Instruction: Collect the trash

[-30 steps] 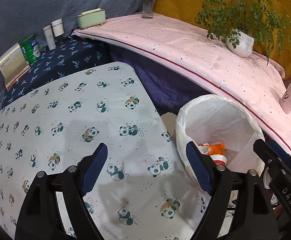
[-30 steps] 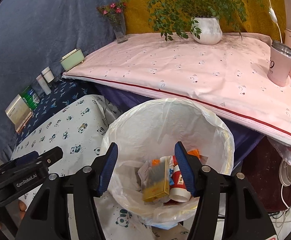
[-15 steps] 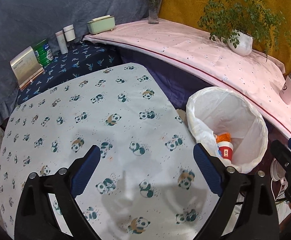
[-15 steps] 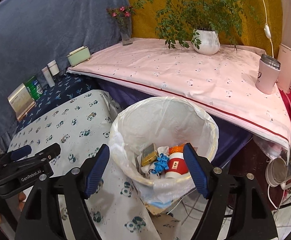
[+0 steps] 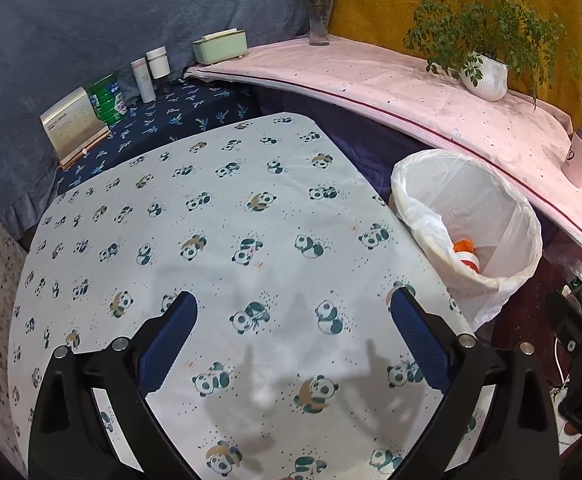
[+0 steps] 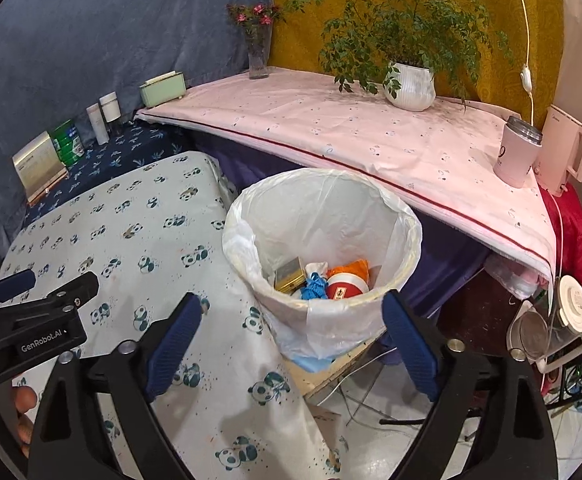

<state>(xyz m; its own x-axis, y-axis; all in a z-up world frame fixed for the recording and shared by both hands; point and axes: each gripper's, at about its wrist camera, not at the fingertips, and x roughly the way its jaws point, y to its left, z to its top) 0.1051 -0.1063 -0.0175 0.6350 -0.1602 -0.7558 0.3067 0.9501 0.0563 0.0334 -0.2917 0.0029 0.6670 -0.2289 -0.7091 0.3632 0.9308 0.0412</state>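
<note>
A bin lined with a white bag (image 6: 399, 216) stands off the right edge of the panda-print table (image 6: 123, 232). Inside lie a gold box (image 6: 289, 274), a blue crumpled scrap (image 6: 314, 286), a red and white cup (image 6: 345, 286) and an orange piece (image 6: 351, 267). My right gripper (image 6: 293, 342) is open and empty, held above and in front of the bin. My left gripper (image 5: 293, 340) is open and empty above the table (image 5: 211, 220); the bin (image 5: 431, 216) shows to its right. The left gripper's body (image 6: 31, 320) shows at the left of the right wrist view.
A pink-covered shelf (image 6: 371, 140) runs behind the bin with a potted plant (image 6: 409, 86), a flower vase (image 6: 258, 54), a pink mug (image 6: 515, 156), a kettle (image 6: 567, 152) and a green box (image 6: 162, 88). Bottles, a green can (image 5: 107, 98) and a stand sit far left.
Both grippers have pulled back and up from the bin and opened wider. The gold box that was between the right fingers now lies in the bin.
</note>
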